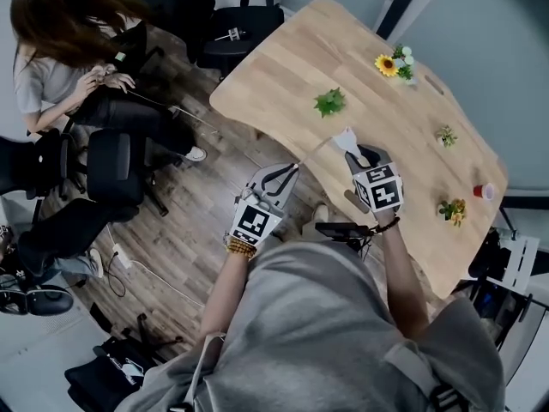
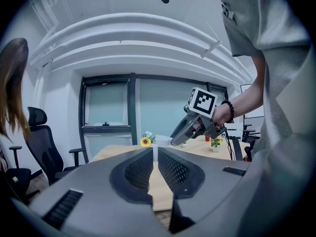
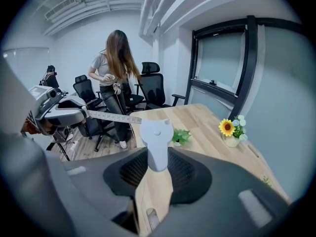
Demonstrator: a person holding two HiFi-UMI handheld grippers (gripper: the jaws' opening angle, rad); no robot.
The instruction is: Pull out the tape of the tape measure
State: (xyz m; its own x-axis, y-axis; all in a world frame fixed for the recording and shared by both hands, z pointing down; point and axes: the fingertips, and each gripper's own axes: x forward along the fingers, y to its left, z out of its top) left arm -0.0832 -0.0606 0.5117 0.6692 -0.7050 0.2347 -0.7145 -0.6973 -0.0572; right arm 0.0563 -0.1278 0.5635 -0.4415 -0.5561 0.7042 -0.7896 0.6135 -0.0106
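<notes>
Pale wood tabletop [image 1: 283,67] fills the upper right of the head view. To its left lie a dark plank floor [image 1: 189,230] and black office chairs [image 1: 116,166], and another person [image 1: 64,71] stands among them. Small things sit well apart on the tabletop — a green sprig [image 1: 330,102], a sunflower pot [image 1: 390,65] and a red cup [image 1: 484,191].

The person holds both tools at the tabletop's near edge. The right tongs [image 1: 350,148] are clamped on the white tape measure [image 1: 346,137]. In the right gripper view its case [image 3: 157,142] stands upright between the pads, gripped on both sides. From the case the tape [image 3: 111,116], marked with ticks, runs out leftward to the left tongs [image 3: 81,113]. The left tongs [image 1: 288,170] are closed on the tape's end — in the left gripper view the tape [image 2: 155,153] shows as a thin pale strip in the narrow slit between the pads. In the head view the tape [image 1: 319,148] spans the gap between the two tools, in the air off the tabletop's edge.
</notes>
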